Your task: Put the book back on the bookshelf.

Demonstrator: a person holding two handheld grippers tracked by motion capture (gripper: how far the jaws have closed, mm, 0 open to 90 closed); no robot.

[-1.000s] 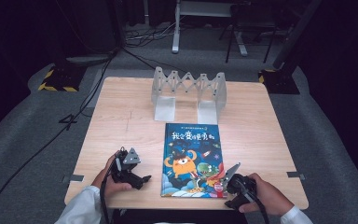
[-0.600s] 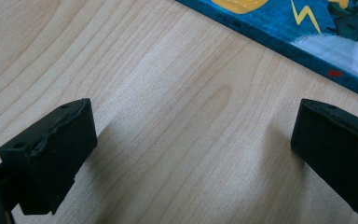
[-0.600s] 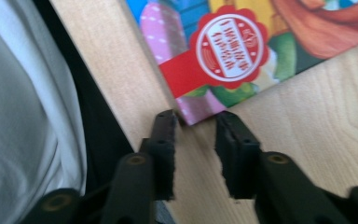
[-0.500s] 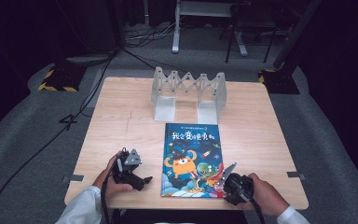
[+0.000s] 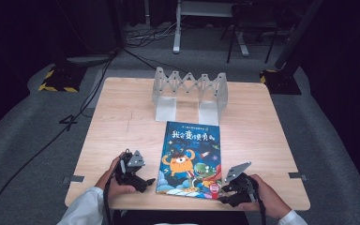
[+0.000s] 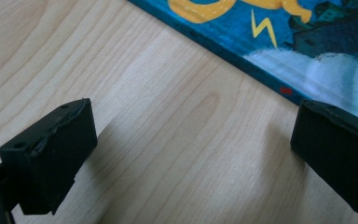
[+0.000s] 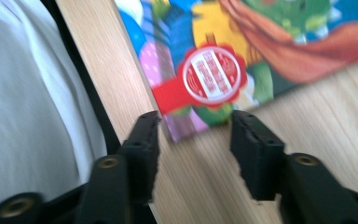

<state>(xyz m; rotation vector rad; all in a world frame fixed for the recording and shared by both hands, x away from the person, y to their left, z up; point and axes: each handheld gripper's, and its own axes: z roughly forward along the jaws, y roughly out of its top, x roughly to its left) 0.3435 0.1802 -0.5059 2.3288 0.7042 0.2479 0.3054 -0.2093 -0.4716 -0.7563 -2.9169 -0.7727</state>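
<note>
On a pale wooden table (image 5: 122, 117) ringed by dark floor, a children's picture book (image 5: 190, 157) lies flat, cover up, just in front of a clear zigzag rack (image 5: 190, 91). The left gripper (image 6: 191, 154), jaws spread wide and empty, rests beside the book's left edge, its right jaw overlapping the cover. The right gripper (image 7: 193, 140), jaws partly open, straddles the book's near right corner beside a red round seal (image 7: 212, 74). The cover's white title characters are too small to read.
</note>
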